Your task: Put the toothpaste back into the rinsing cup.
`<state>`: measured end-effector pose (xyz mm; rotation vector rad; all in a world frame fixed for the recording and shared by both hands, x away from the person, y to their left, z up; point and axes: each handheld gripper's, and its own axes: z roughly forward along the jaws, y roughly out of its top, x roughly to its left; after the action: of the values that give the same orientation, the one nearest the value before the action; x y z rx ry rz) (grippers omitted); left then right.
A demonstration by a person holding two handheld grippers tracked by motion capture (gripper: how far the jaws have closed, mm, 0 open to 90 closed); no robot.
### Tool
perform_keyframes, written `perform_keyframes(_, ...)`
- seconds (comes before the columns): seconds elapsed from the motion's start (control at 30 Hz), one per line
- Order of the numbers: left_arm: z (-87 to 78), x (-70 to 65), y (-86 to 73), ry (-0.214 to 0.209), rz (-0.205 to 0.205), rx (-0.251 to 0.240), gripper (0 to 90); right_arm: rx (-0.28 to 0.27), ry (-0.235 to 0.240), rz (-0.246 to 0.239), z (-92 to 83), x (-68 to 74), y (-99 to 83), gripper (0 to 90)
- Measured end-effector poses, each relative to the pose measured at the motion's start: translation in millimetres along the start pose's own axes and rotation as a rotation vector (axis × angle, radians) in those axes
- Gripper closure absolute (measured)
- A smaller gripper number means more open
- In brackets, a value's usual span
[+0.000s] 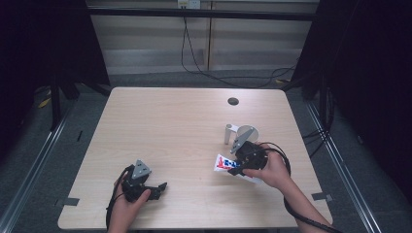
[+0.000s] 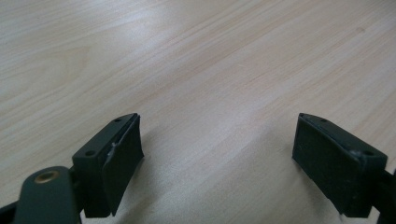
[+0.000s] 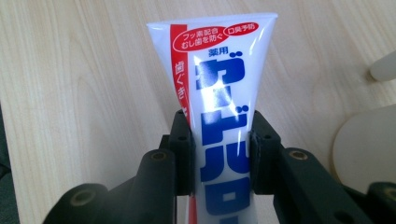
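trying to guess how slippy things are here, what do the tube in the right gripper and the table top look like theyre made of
The toothpaste tube: probably soft glossy plastic, white with blue and red print; bright glare streaks run down it and its end is crimped flat. The right gripper is shut on it.

The table: looks like pale wood-grain laminate or veneer, smooth with a low sheen; the grain lines show in the left gripper view, real wood or print unclear.

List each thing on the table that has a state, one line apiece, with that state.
Toothpaste tube: clamped between the jaws of the right gripper, flat crimped end pointing away.
Right gripper: shut on the tube.
Left gripper: open, nothing between its jaws, bare table below.
White stand: upright on the table, just behind the right gripper.
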<state>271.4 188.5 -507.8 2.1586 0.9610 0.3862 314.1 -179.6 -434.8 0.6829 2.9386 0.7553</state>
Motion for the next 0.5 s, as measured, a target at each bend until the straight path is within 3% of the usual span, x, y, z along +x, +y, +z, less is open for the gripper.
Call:
perform_keyframes(0.17, 0.0, 0.0, 0.0, 0.001, 0.0, 0.0, 15.7, -0.07, 0.005, 0.007, -9.2, 0.4, -2.2, 68.5)
perform_keyframes(0.5, 0.1, 0.0, 0.0, 0.003, 0.001, -0.001, 15.7, -0.145, -0.001, 0.025, -25.6, 0.9, -3.5, 68.3)
